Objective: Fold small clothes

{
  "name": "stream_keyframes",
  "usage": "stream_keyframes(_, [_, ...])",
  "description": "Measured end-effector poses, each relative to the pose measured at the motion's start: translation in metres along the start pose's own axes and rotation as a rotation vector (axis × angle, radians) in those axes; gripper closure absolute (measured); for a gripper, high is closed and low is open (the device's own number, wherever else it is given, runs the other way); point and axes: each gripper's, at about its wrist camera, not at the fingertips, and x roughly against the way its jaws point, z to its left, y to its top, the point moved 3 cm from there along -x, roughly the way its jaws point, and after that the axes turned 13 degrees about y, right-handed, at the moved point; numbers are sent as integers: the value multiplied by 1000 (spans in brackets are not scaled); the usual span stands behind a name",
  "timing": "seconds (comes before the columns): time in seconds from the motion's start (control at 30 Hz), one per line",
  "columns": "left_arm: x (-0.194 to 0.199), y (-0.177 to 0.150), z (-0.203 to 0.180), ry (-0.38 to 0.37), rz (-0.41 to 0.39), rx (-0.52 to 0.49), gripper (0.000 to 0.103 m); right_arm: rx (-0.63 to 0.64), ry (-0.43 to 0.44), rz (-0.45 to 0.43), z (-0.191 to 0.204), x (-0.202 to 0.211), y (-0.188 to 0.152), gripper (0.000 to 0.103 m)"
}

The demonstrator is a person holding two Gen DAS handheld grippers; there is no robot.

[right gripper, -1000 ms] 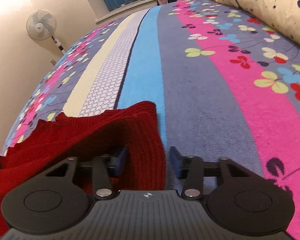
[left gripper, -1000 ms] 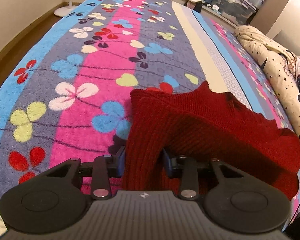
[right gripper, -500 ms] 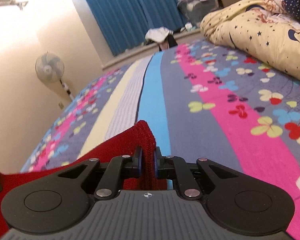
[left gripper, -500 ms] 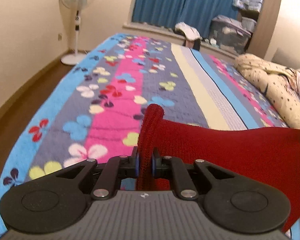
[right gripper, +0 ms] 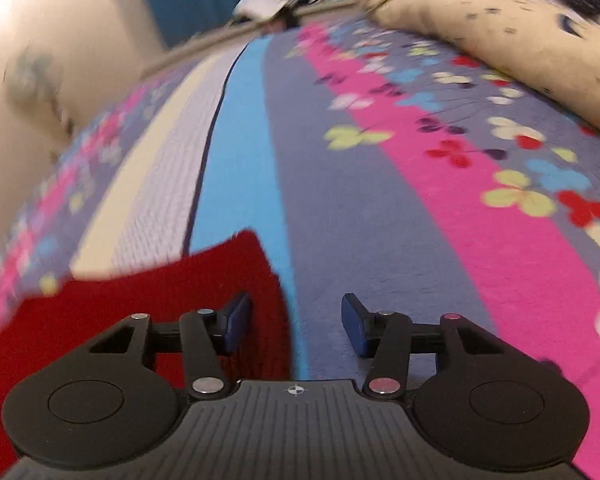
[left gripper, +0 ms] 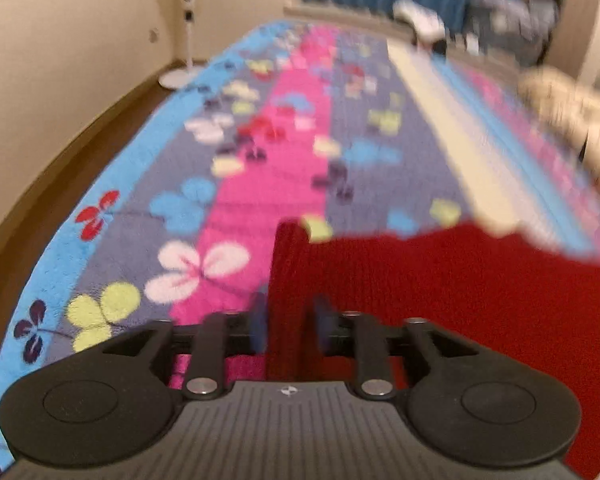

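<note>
A red knitted garment [left gripper: 440, 280] lies on the striped flowered bedspread [left gripper: 260, 152]. In the left wrist view, which is blurred, its left edge runs between the fingers of my left gripper [left gripper: 288, 328], whose jaws stand apart around the fabric. In the right wrist view the garment's right corner [right gripper: 204, 280] lies by the left finger of my right gripper [right gripper: 296, 326], which is open wide, with the cloth's edge between the fingers and not pinched.
A cream star-print duvet [right gripper: 520, 28] is heaped along the right side of the bed. A standing fan [left gripper: 180, 20] is by the left wall. Blue curtains, storage boxes and a white cloth [left gripper: 420, 16] are beyond the bed's far end.
Half a second ago both grippers were shut on the garment's corners and held it lifted. Now both jaws have opened, the views tilt down and the garment lies lower on the bedspread.
</note>
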Motion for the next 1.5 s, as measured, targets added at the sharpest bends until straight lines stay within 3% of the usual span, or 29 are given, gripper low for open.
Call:
stream_keyframes(0.07, [22, 2, 10, -84, -4, 54, 60, -51, 24, -35, -5, 25, 2, 51])
stream_keyframes(0.2, [59, -15, 19, -78, 69, 5, 59, -26, 73, -30, -3, 76, -8, 51])
stream_keyframes(0.3, [86, -39, 32, -61, 55, -2, 58, -56, 125, 38, -2, 102, -34, 50])
stream_keyframes(0.37, [97, -58, 37, -85, 68, 7, 57, -61, 111, 63, -1, 112, -45, 50])
stream_keyframes(0.53, [85, -86, 45, -135, 226, 88, 52, -55, 129, 132, 5, 116, -62, 42])
stream_keyframes(0.63, [76, -95, 41, -167, 295, 61, 48, -48, 133, 188, 7, 111, -71, 42])
stream_keyframes(0.77, [74, -99, 39, -155, 305, 40, 52, -30, 115, 259, 5, 97, -79, 42])
stream_keyframes(0.8, [75, -100, 38, -166, 305, 40, 60, -24, 117, 275, 6, 95, -82, 42])
stream_keyframes(0.83, [75, -100, 37, -185, 302, 36, 83, -12, 121, 287, 7, 93, -83, 43])
stream_keyframes(0.87, [77, -99, 36, -190, 287, 27, 88, 10, 130, 299, 11, 92, -85, 46])
stream_keyframes(0.9, [82, -97, 34, -189, 247, 9, 88, 42, 140, 305, 15, 92, -87, 75])
stream_keyframes(0.93, [87, -92, 33, -202, 212, 4, 89, 74, 157, 305, 20, 92, -89, 91])
stream_keyframes(0.97, [95, -87, 34, -222, 161, 16, 89, 113, 154, 276, 25, 97, -87, 92])
stream_keyframes(1.03, [116, -74, 44, -261, 24, 65, 90, 157, 184, 136, 34, 120, -75, 92])
stream_keyframes(1.1, [127, -69, 52, -260, -41, 85, 90, 77, 257, 50, 28, 140, -64, 92])
stream_keyframes(1.17, [116, -76, 53, -199, 23, 60, 89, 41, 228, 101, 18, 136, -69, 92])
stream_keyframes(1.23, [85, -92, 47, -146, 219, 17, 89, 37, 151, 256, 8, 114, -85, 92])
stream_keyframes(1.3, [70, -102, 35, -96, 302, -71, 88, 51, 112, 366, 4, 99, -98, 91])
stream_keyframes(1.37, [73, -99, 27, -85, 261, -119, 85, 100, 115, 357, 10, 100, -97, 89])
stream_keyframes(1.4, [80, -95, 25, -77, 203, -128, 82, 114, 116, 330, 12, 105, -94, 88])
stream_keyframes(1.47, [98, -87, 22, -39, 60, -157, 62, 138, 95, 258, 14, 117, -87, 86])
stream_keyframes(1.5, [108, -84, 20, -32, 1, -165, 62, 176, 65, 179, 17, 127, -81, 86])
